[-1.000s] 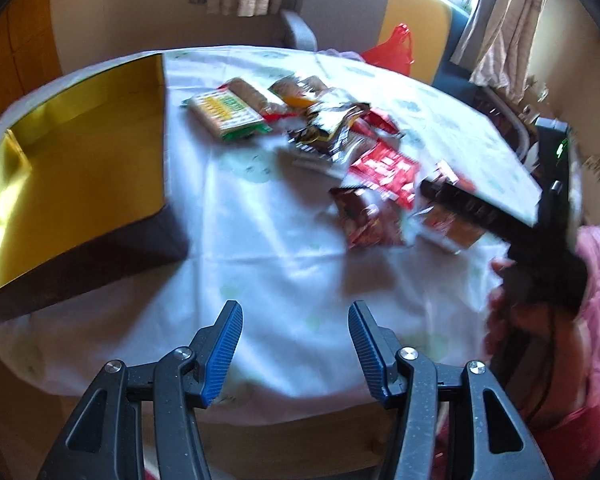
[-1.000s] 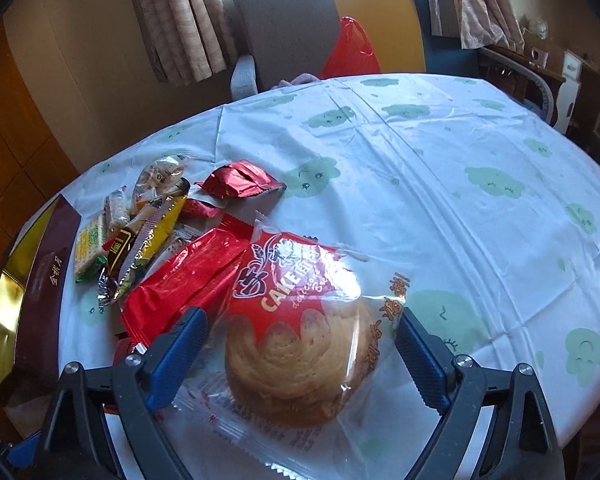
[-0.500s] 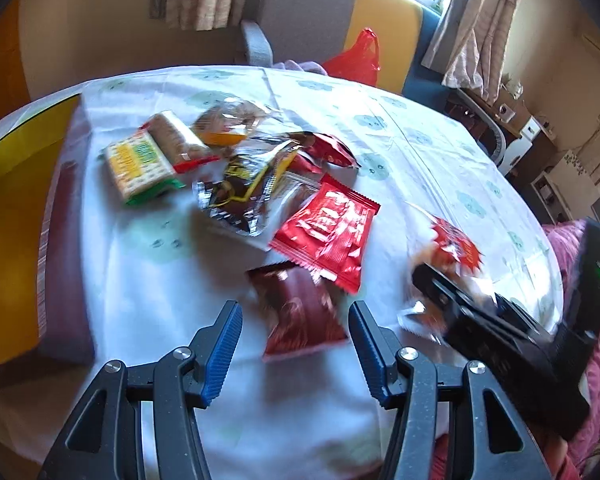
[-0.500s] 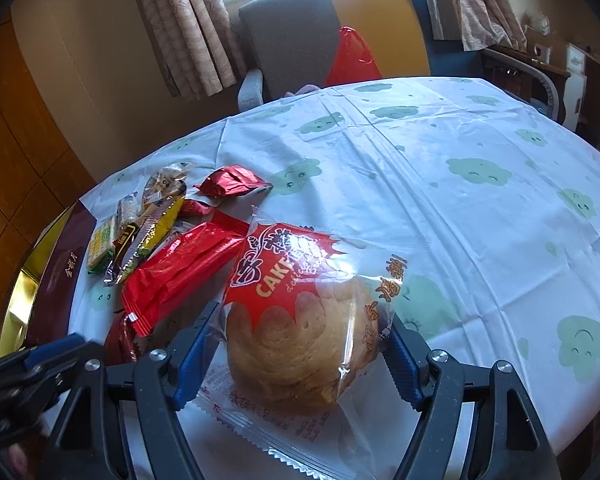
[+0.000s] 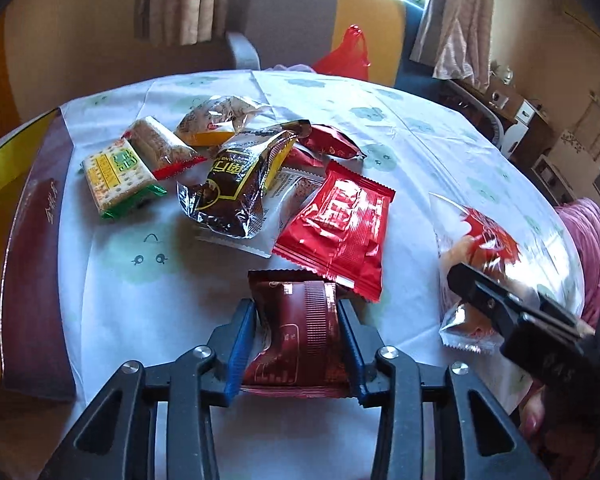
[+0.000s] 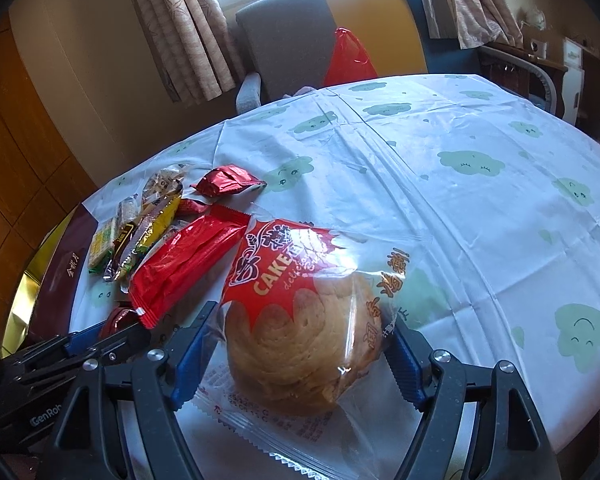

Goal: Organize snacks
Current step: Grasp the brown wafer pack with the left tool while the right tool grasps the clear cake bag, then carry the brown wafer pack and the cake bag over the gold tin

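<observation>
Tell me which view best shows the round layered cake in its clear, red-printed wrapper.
The right wrist view: the cake in its clear, red-printed wrapper fills the foreground between that gripper's blue pads, swirl and lettering sharp. The left wrist view catches it only at the right edge, glary and partly hidden.

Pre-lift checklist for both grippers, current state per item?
1. Left gripper closing around the dark red packet, pads touching its sides: ok.
2. Right gripper pads against the cake bag: ok.
3. Red packet overlaps the dark red packet's far corner, may drag: not ok.
4. Gold box open, at the table's left edge: ok.
5. Grip firm enough to lift: cannot tell.
</observation>
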Available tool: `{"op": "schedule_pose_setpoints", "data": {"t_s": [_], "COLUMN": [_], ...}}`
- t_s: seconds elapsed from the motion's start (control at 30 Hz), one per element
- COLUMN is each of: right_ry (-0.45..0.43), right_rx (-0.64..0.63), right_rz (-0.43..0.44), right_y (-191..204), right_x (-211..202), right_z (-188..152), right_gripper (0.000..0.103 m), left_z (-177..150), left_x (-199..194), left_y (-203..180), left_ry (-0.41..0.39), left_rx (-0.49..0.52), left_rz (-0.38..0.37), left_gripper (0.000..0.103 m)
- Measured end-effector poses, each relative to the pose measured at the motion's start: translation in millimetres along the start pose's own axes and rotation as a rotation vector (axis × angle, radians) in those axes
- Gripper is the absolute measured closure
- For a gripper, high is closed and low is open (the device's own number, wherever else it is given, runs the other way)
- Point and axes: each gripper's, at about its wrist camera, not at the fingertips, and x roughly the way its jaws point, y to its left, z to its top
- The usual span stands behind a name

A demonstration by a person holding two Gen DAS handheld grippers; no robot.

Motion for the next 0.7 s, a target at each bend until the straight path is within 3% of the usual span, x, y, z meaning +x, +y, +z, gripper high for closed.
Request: {"op": "schedule_pose_setpoints", "data": {"t_s": [0.17, 0.7], "right_ry": [-0.007, -0.001], "right_rx": [-0.009, -0.012], "right_rz": [0.000, -0.007], "right_y": [0.7, 2.0], "right_x": [0.4, -2.0], "right_z": [-0.9, -2.3], "right_gripper": [0.025, 0.027], "left_z": [-11.3, -28.2], "left_x": [-8.8, -21.0], "left_y": [4.7, 9.8], "left_ry": [-0.033, -0.073], "left_rx": [0.018, 0.031], "left_rz": [0.017, 0.001], "left_gripper": [0.074, 0.074]}}
